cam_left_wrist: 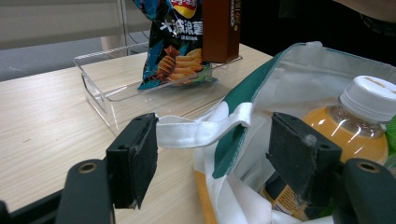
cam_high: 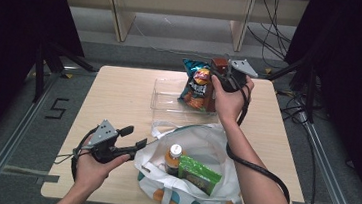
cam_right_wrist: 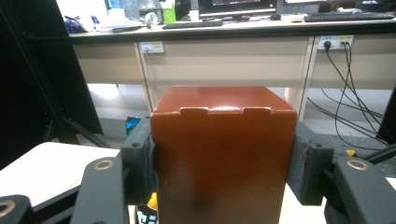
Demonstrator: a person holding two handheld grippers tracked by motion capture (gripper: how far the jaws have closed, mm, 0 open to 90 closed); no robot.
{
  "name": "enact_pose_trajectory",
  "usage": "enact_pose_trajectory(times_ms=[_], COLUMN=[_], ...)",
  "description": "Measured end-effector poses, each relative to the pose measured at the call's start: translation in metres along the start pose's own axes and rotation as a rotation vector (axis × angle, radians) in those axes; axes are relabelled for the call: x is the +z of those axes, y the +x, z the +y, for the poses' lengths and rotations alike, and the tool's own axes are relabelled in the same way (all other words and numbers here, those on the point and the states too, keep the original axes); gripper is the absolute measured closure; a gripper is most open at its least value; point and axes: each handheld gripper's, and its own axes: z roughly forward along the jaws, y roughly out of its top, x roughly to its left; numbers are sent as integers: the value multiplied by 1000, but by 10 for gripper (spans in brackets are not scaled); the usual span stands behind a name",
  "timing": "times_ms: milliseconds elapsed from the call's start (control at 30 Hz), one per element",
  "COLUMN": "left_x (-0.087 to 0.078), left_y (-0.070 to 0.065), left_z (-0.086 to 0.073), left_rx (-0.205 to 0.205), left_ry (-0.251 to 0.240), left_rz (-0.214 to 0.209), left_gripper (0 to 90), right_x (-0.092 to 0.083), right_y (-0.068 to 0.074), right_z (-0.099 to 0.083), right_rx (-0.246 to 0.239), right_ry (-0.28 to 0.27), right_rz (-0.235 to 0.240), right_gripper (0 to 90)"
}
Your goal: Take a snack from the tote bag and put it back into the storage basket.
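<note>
My right gripper [cam_high: 220,71] is shut on a brown carton [cam_right_wrist: 223,154], its pads pressing both sides. It holds the carton upright at the right end of a clear plastic tray [cam_high: 167,98], next to a blue chip bag [cam_high: 196,85]. In the left gripper view the brown carton [cam_left_wrist: 221,29] hangs just above the clear tray [cam_left_wrist: 100,88], beside the chip bag [cam_left_wrist: 175,44]. My left gripper [cam_high: 133,138] stands open at the left edge of a white tote bag [cam_high: 214,148]; its jaws straddle the bag's handle [cam_left_wrist: 201,129] without pressing it. An orange-drink bottle [cam_high: 173,158] and a green box [cam_high: 199,173] lie in the tote.
The wooden table [cam_high: 114,95] has bare room on its left half and far right. Black frame legs [cam_high: 39,66] stand to the left, cables [cam_high: 276,36] trail on the floor behind, and wooden desk legs [cam_high: 119,18] stand at the back.
</note>
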Motion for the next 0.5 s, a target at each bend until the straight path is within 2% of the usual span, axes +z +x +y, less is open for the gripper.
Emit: enact_pose_trajectory(times_ms=[167, 200, 500], left_x=[0, 0, 0], left_y=[0, 0, 0], left_z=[0, 0, 0], left_rx=[3, 4, 4], left_ry=[1, 1, 4], left_rz=[0, 0, -1], left_gripper=[323, 323, 323], right_x=[2, 1, 1], right_y=[-1, 0, -1], right_z=[-1, -1, -2], right_rx=[-19, 0, 2], right_ry=[-16, -10, -9], right_rz=[-4, -2, -21], right_gripper=[391, 391, 391])
